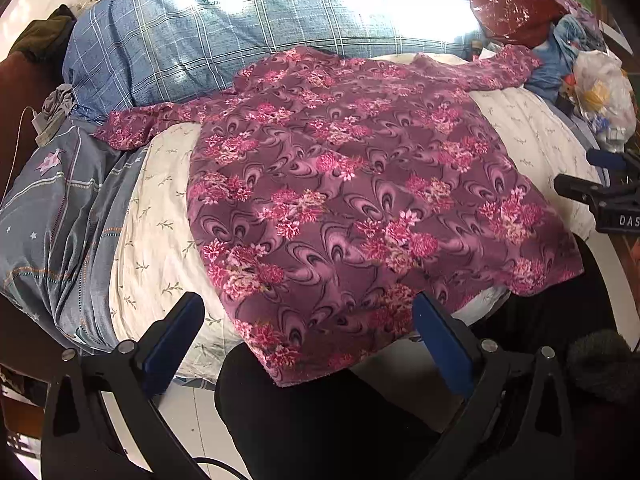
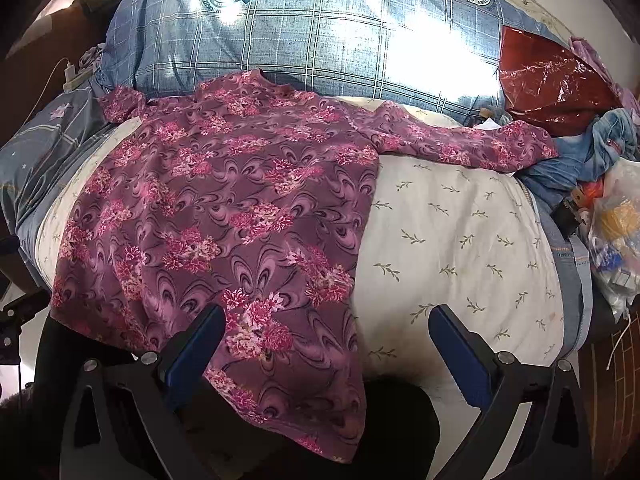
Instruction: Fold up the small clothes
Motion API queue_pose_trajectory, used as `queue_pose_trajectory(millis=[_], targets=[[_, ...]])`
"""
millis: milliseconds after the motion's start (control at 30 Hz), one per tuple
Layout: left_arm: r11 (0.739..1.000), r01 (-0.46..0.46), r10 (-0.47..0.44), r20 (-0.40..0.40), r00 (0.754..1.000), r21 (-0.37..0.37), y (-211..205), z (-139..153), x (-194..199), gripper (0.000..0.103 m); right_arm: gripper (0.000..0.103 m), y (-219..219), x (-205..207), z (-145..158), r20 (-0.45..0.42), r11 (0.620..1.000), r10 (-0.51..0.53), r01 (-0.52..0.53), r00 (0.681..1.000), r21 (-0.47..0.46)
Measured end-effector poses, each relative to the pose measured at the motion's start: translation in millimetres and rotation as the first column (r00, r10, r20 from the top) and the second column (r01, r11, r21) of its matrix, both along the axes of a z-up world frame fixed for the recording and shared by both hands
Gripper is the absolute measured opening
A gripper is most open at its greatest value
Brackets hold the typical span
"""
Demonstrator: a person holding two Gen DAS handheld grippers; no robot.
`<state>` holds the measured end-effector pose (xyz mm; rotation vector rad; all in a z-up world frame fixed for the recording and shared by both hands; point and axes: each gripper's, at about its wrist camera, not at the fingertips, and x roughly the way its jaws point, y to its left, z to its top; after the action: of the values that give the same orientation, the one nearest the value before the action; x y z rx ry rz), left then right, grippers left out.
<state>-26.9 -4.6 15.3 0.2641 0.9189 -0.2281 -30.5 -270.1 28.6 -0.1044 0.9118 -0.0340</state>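
Observation:
A purple shirt with pink flowers (image 1: 344, 184) lies spread flat on a white leaf-print cover (image 1: 160, 216), both sleeves stretched out sideways, its hem hanging over the near edge. It also shows in the right wrist view (image 2: 224, 216). My left gripper (image 1: 308, 316) is open and empty, its blue pads either side of the hem's lower left part. My right gripper (image 2: 328, 336) is open and empty, straddling the shirt's lower right corner. The right gripper also shows at the right edge of the left wrist view (image 1: 600, 196).
A blue plaid pillow (image 1: 240, 28) lies behind the shirt. A grey quilt (image 1: 52, 216) sits at the left. A red plastic bag (image 2: 552, 80), blue clothes (image 2: 592, 152) and a clear bag of items (image 2: 616, 232) crowd the right. A charger cable (image 2: 68, 74) lies far left.

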Motion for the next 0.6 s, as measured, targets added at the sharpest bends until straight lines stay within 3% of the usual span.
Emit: queue_pose_trajectory(millis=[367,600], targets=[[0.999,-0.02,0.02,-0.03,0.999,-0.032,7,0,14,0.103,0.102,-5,3,1,0.01,1.0,-0.017,0.017,1.0,-0.012],[0.994,-0.054,0.048,-0.06,0.997,-0.096,16,4,27,0.103,0.102,-16,2,4,0.018,0.999,-0.049,0.049,0.999,0.006]])
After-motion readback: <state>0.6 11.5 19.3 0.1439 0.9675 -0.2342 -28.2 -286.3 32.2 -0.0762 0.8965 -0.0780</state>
